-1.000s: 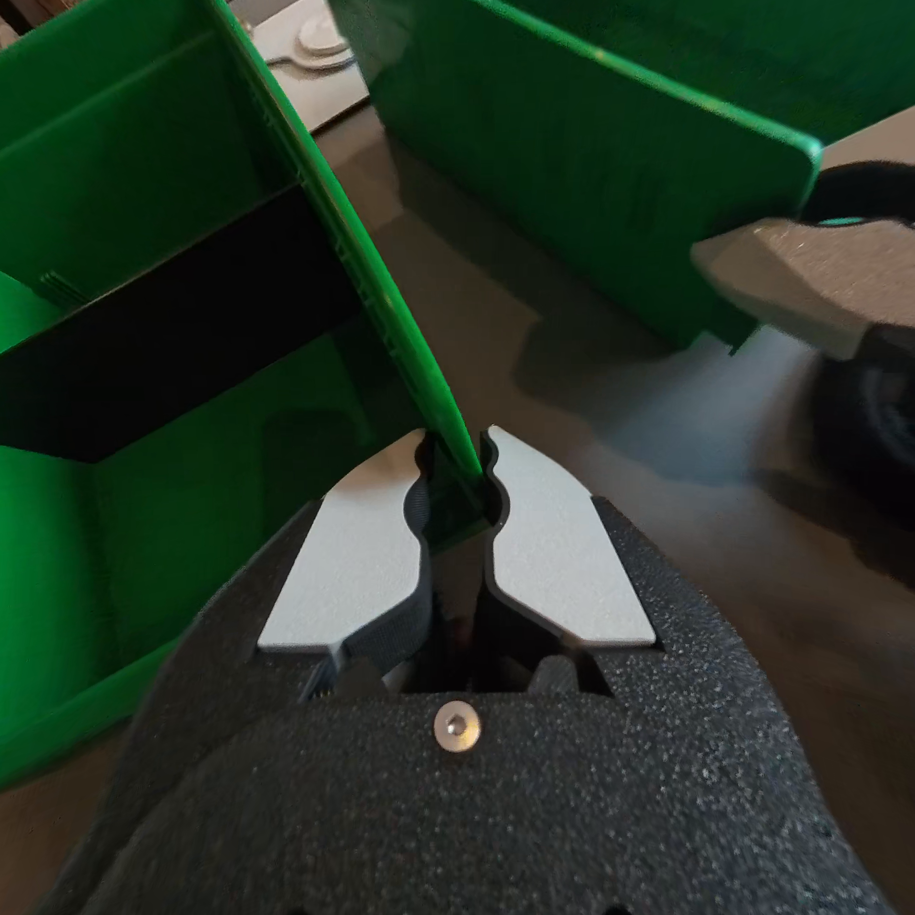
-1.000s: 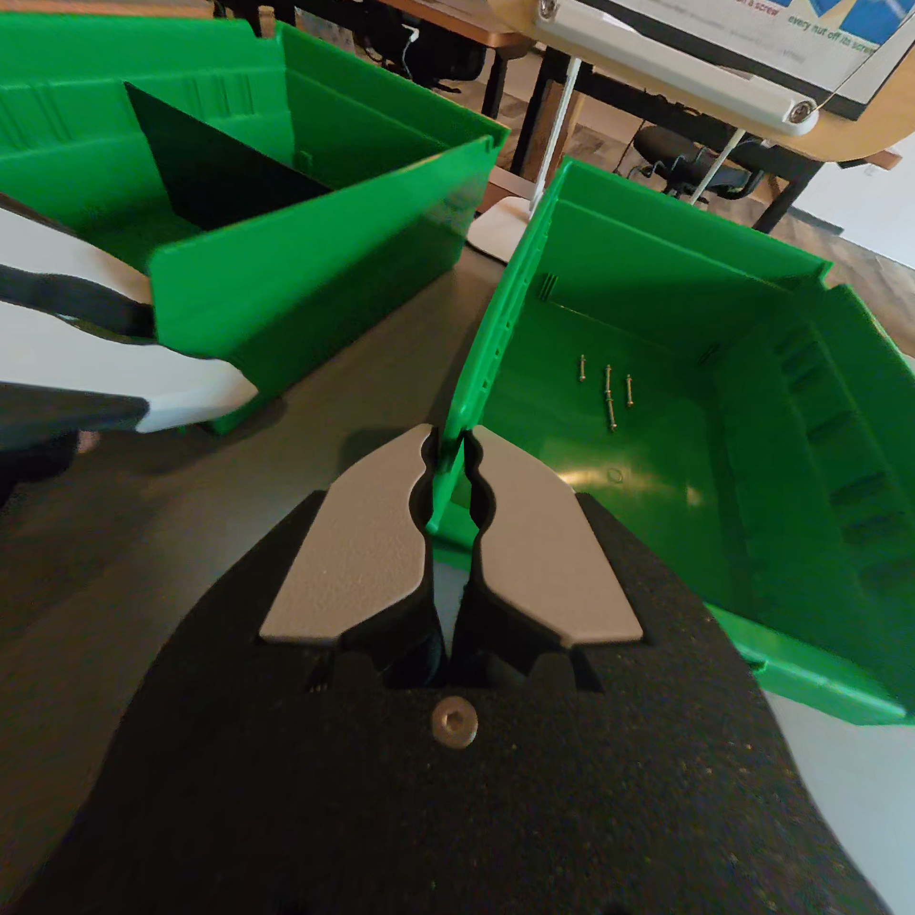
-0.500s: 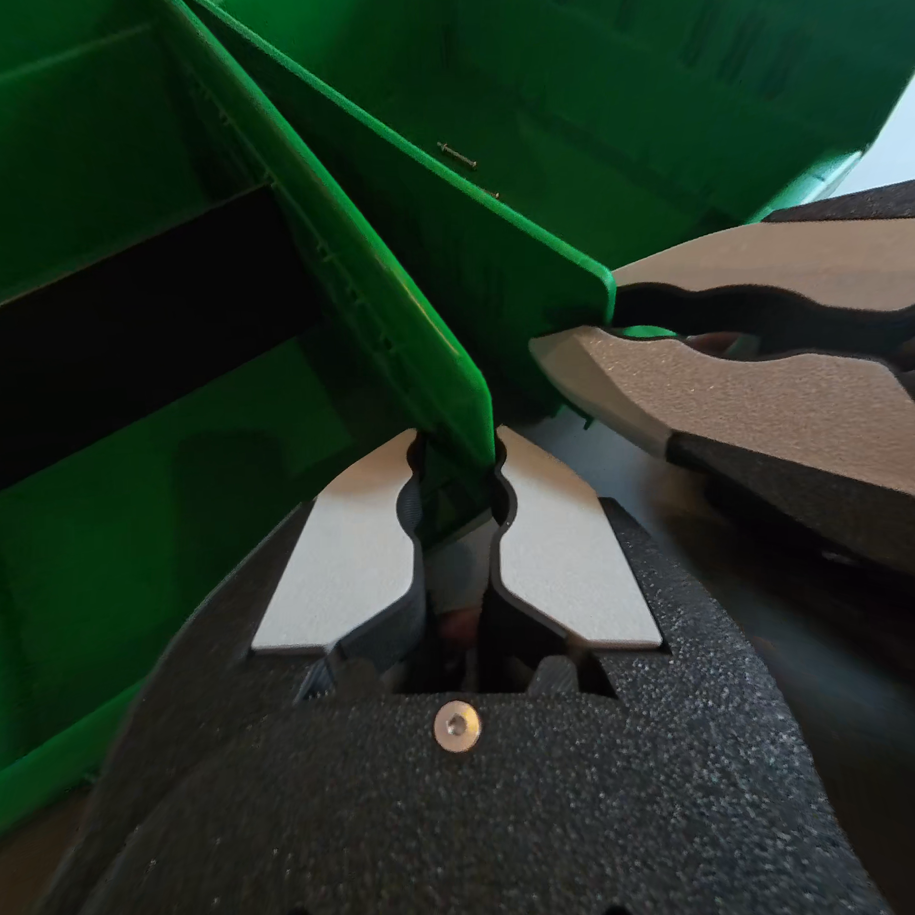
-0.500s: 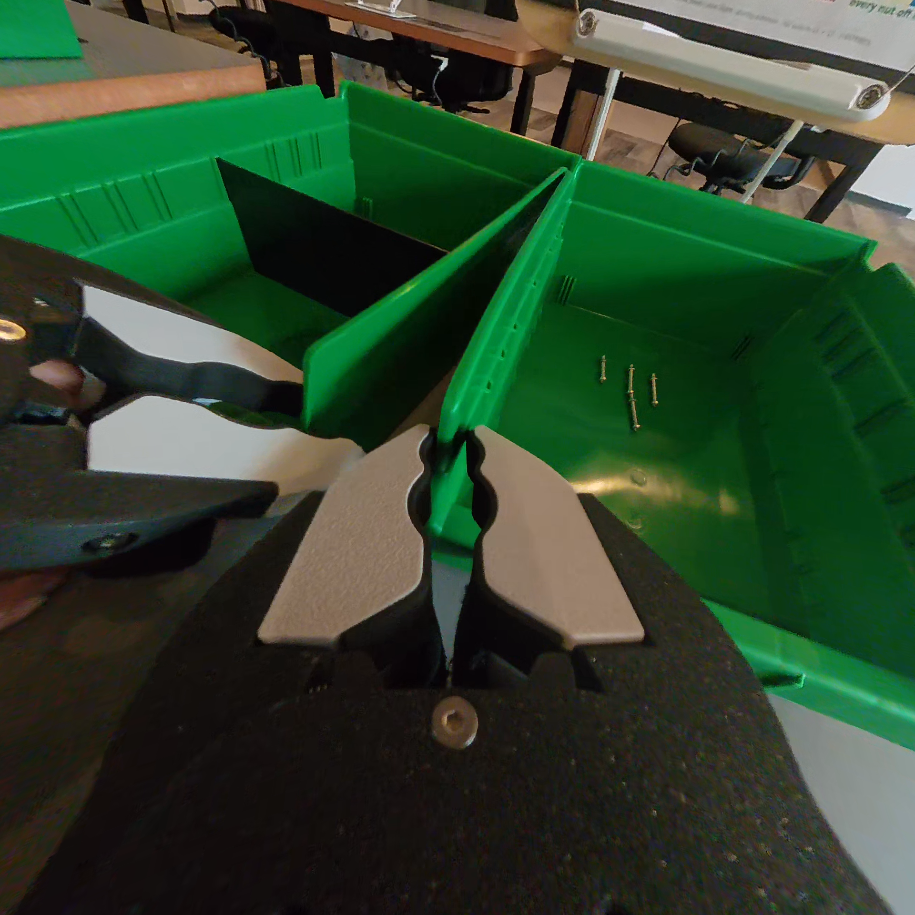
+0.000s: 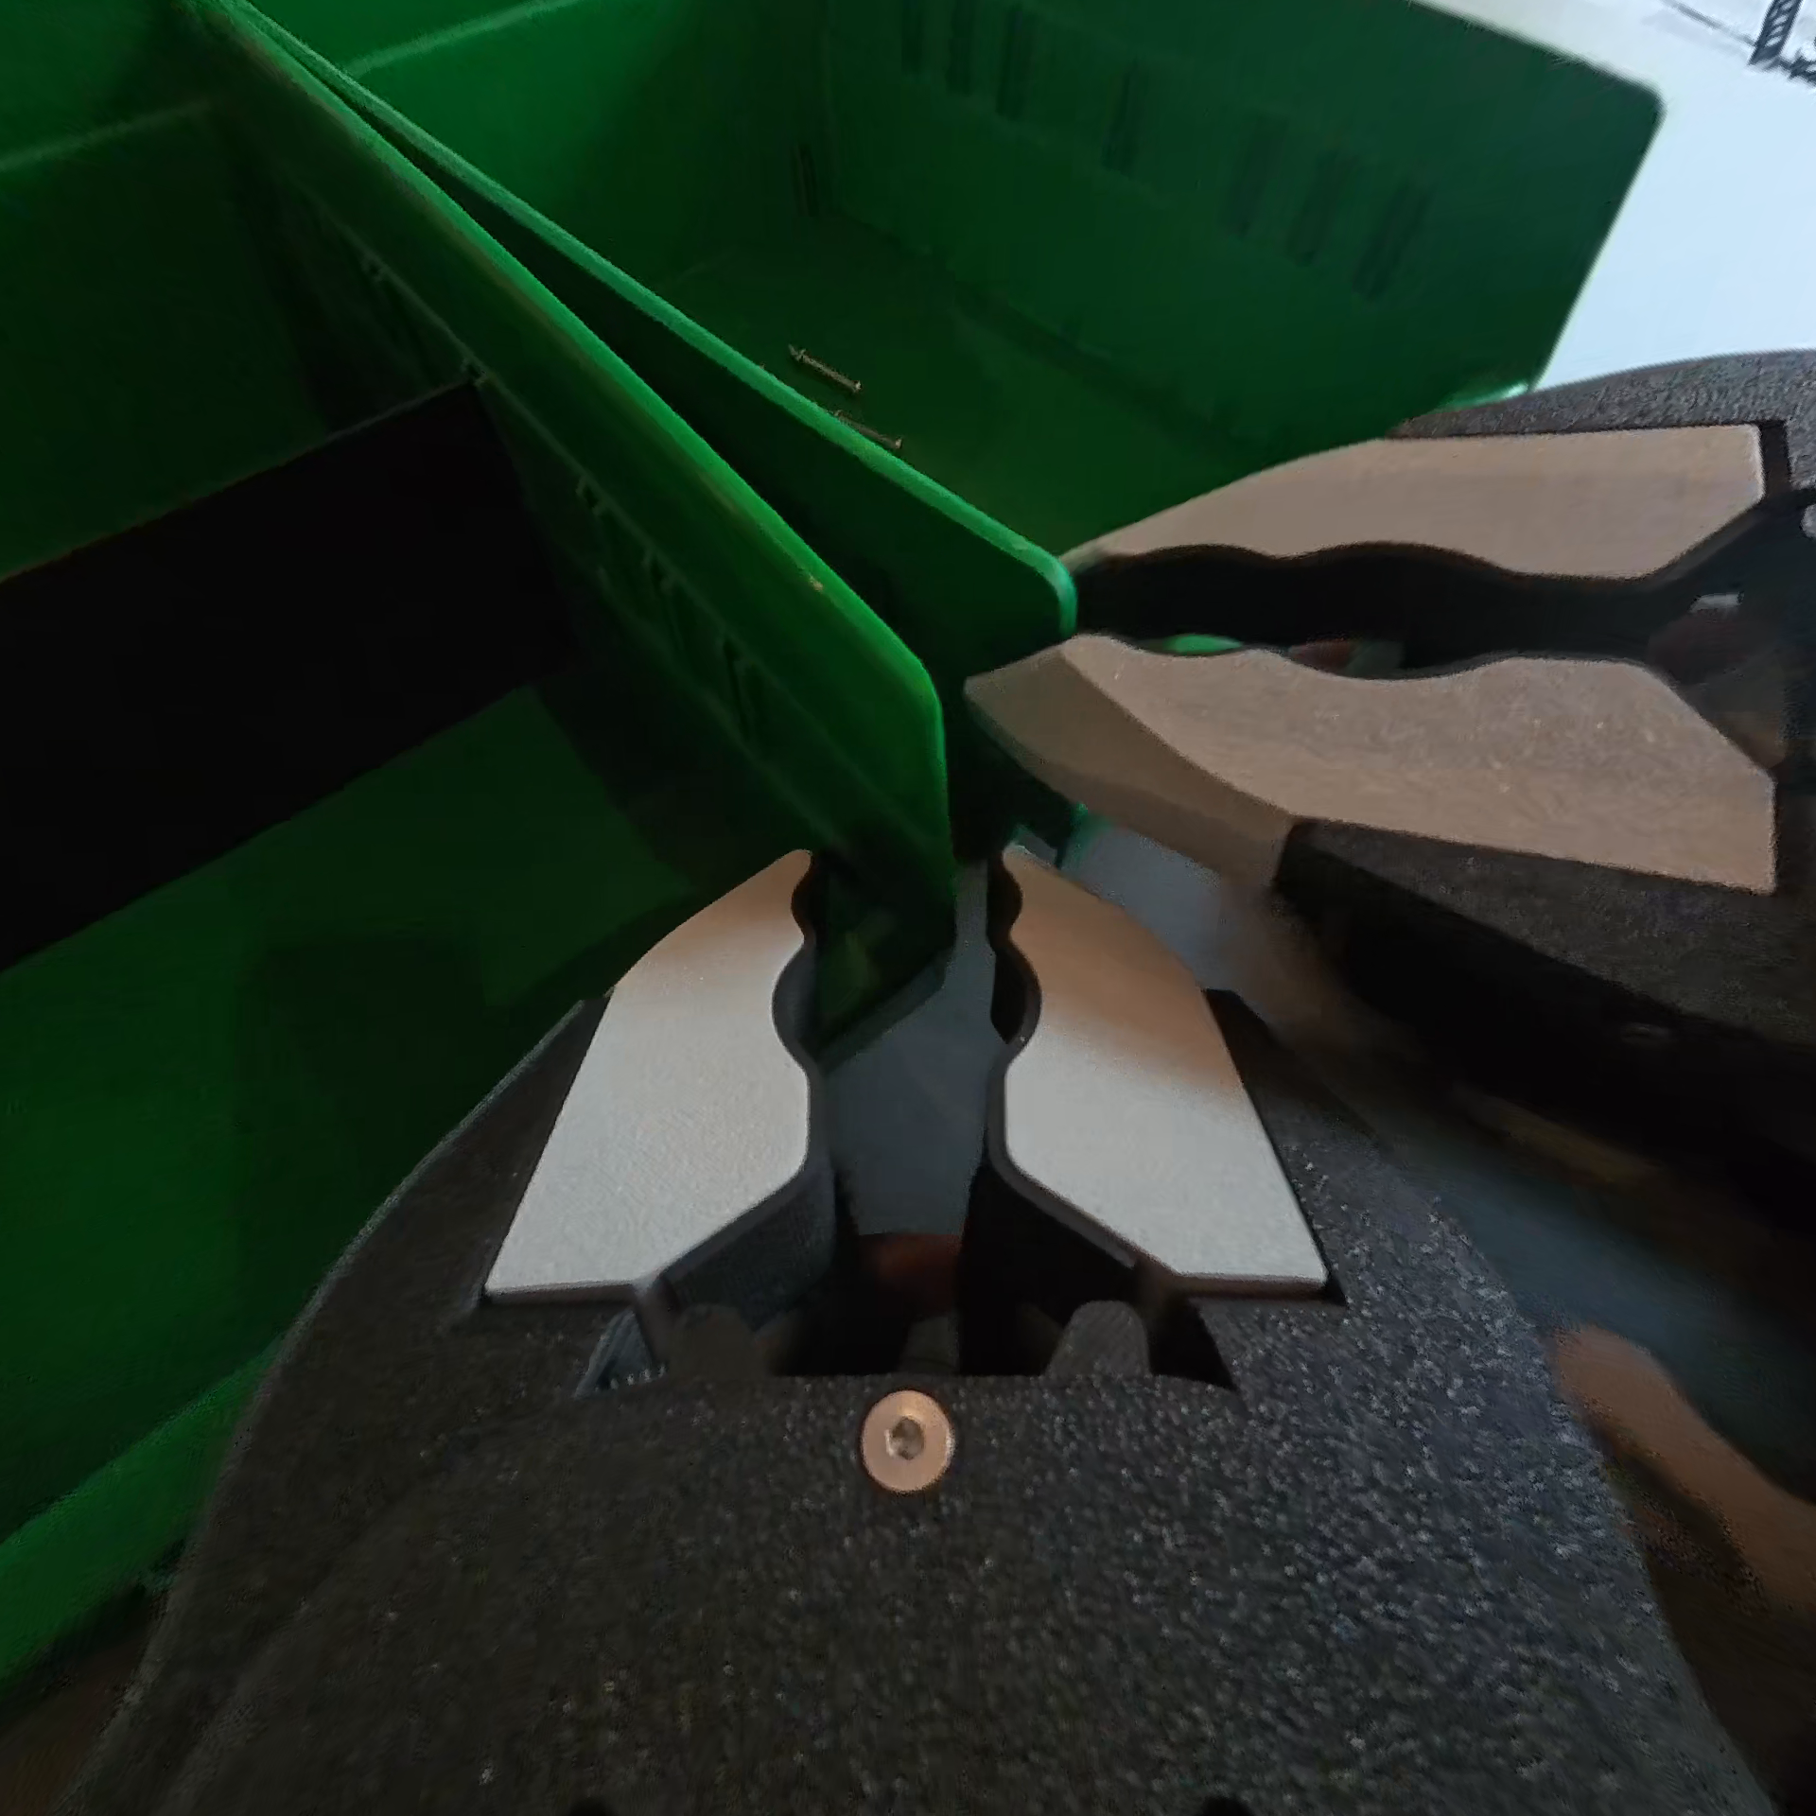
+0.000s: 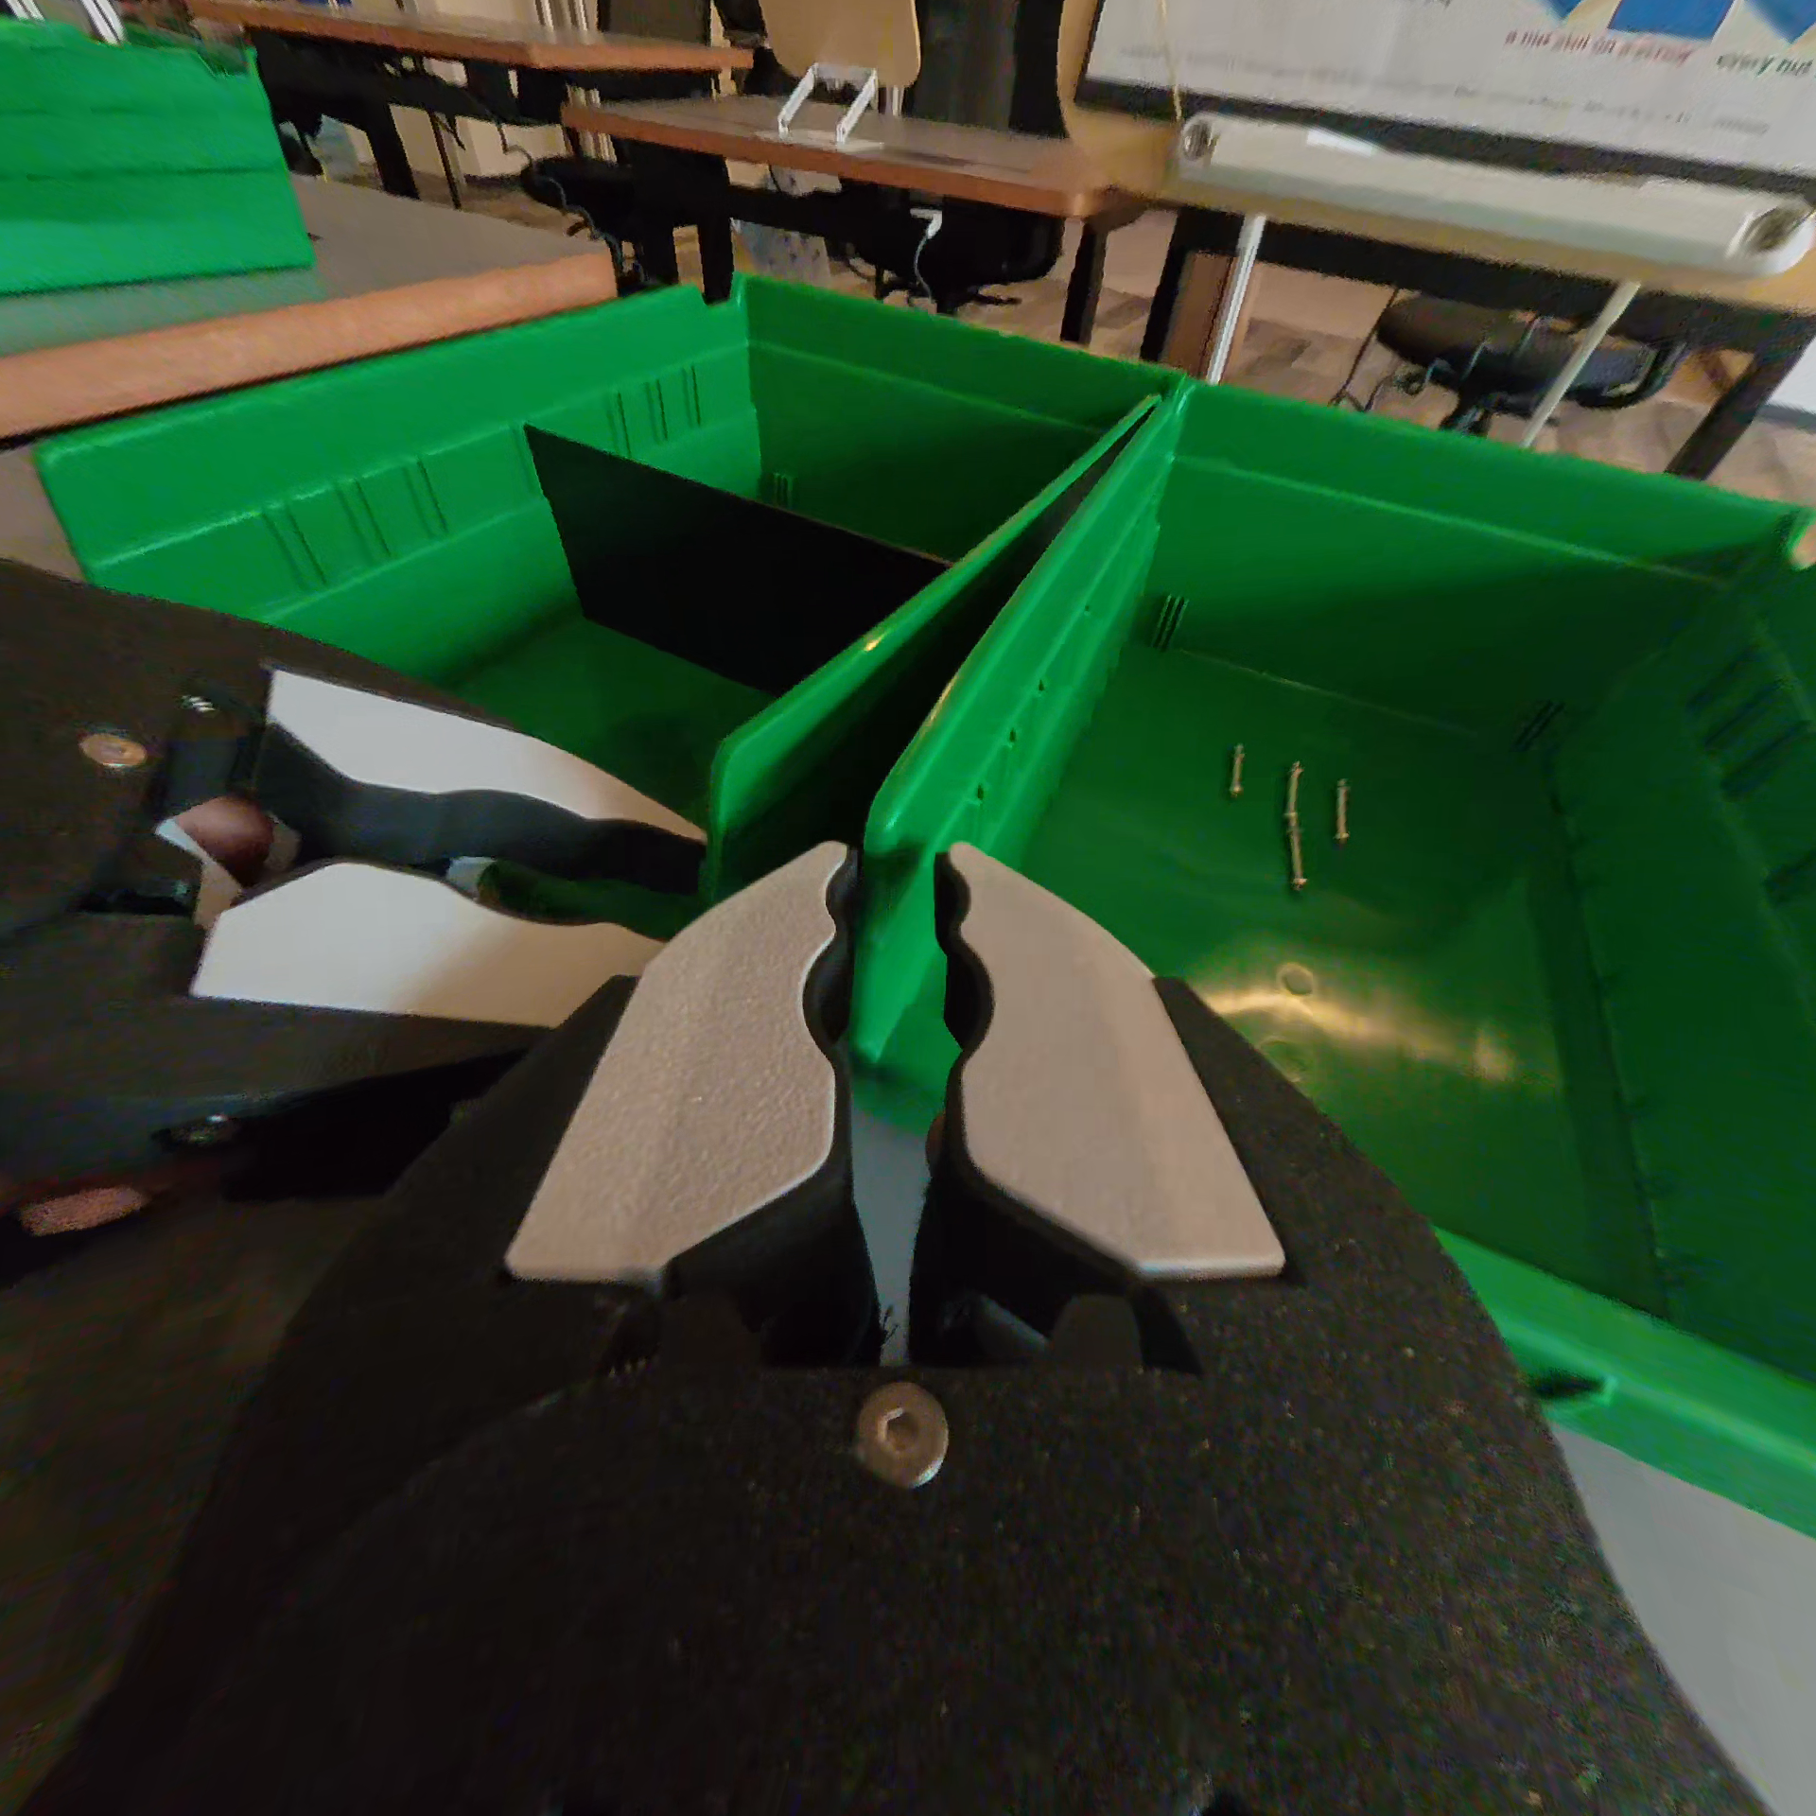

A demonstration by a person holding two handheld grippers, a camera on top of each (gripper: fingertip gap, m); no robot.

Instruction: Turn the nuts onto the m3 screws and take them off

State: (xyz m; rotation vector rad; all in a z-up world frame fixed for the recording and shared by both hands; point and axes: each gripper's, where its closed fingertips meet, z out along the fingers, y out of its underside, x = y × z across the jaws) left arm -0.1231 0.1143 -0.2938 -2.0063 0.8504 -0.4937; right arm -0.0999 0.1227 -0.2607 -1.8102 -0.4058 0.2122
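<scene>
Two green bins side by side, walls nearly touching. Left gripper (image 5: 904, 884) straddles the corner wall of the left bin (image 5: 246, 1032), the one with a black divider (image 6: 717, 580); jaws clearly parted, gap beside the wall, not clamping. Right gripper (image 6: 894, 884) astride the right bin (image 6: 1474, 1081) wall; left pad touches it, right pad shows a gap. Screws (image 6: 1295, 825) lie on the right bin floor, far side. Nuts too small to tell.

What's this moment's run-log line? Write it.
left tongs: open astride divided green plastic bin's wall | right tongs: astride second green plastic bin's wall, grip unclear | small metal screws: inside second bin
</scene>
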